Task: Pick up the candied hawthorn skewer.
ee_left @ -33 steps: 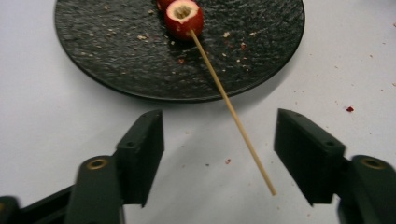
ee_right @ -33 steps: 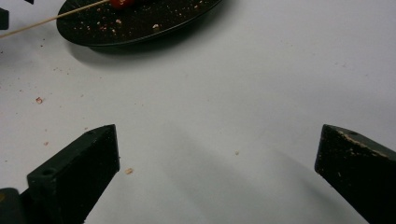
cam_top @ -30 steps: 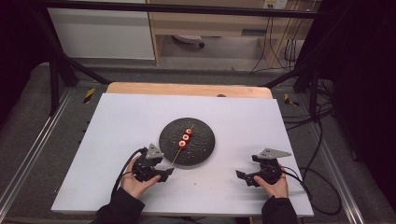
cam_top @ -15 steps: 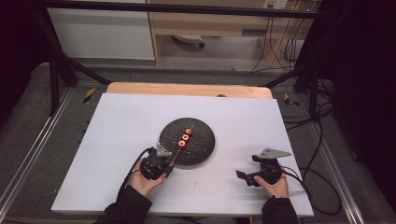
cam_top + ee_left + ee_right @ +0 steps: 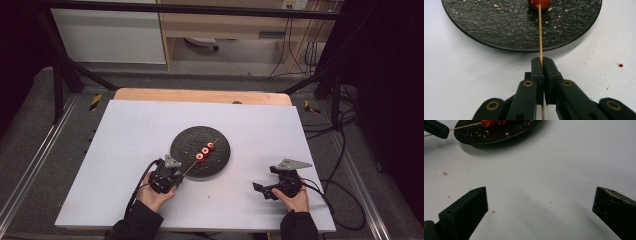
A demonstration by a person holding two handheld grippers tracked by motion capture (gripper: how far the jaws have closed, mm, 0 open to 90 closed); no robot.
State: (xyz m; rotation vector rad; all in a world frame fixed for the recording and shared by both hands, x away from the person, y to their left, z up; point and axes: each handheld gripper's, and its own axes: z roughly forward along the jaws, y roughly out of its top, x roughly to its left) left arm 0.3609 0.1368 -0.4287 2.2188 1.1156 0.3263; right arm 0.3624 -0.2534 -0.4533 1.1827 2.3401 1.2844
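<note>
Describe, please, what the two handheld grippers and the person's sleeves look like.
Both the left gripper and the right gripper are black, with brass-coloured pivot pins, blocky black jaws, a grey three-cornered plate on top and a trailing black cable. The sleeves are dark.

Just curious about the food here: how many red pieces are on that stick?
3. All sit on the skewer over the black plate: one nearest the left gripper at, one in the middle, one farthest. None looks hidden.

Bare white table (image 5: 125, 150) around the black plate (image 5: 187, 147), sole obstacle mid-table.
</note>
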